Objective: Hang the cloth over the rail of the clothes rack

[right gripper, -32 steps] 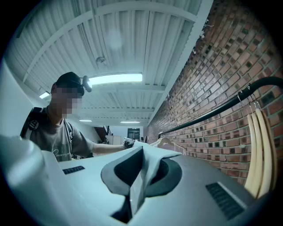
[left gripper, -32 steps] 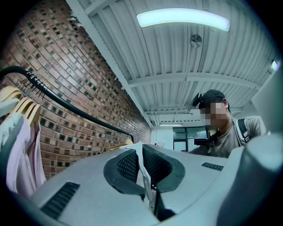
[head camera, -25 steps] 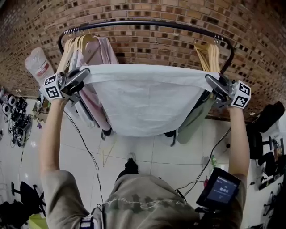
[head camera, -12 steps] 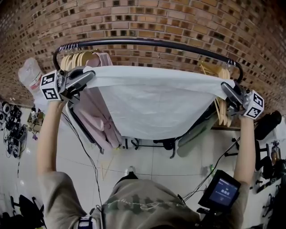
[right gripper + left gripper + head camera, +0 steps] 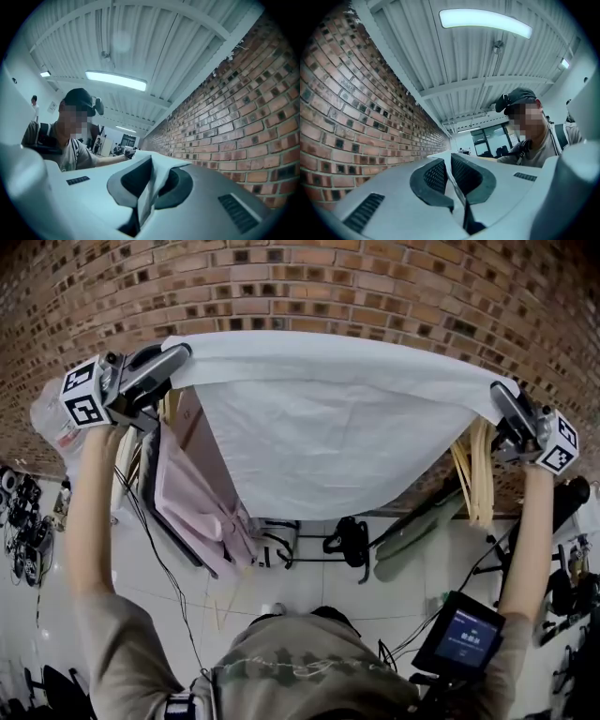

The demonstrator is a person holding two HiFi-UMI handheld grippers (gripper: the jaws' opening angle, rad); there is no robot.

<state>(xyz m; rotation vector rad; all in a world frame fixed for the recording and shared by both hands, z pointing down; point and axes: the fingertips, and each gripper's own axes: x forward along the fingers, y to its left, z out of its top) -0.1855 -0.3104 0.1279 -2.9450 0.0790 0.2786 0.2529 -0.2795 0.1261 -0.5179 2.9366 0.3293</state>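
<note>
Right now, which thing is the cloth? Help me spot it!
Look at the brick wall. In front of it, a big white cloth is stretched wide between the left gripper and the right gripper. It is plain white, unlike the pink garment hanging beside it.

white cloth (image 5: 328, 418), pink garment (image 5: 192, 488), red-brown brick wall (image 5: 375, 287).

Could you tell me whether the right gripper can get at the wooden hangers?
Probably not: the right gripper is shut on the white cloth, though the wooden hangers hang unobstructed below it.
</note>
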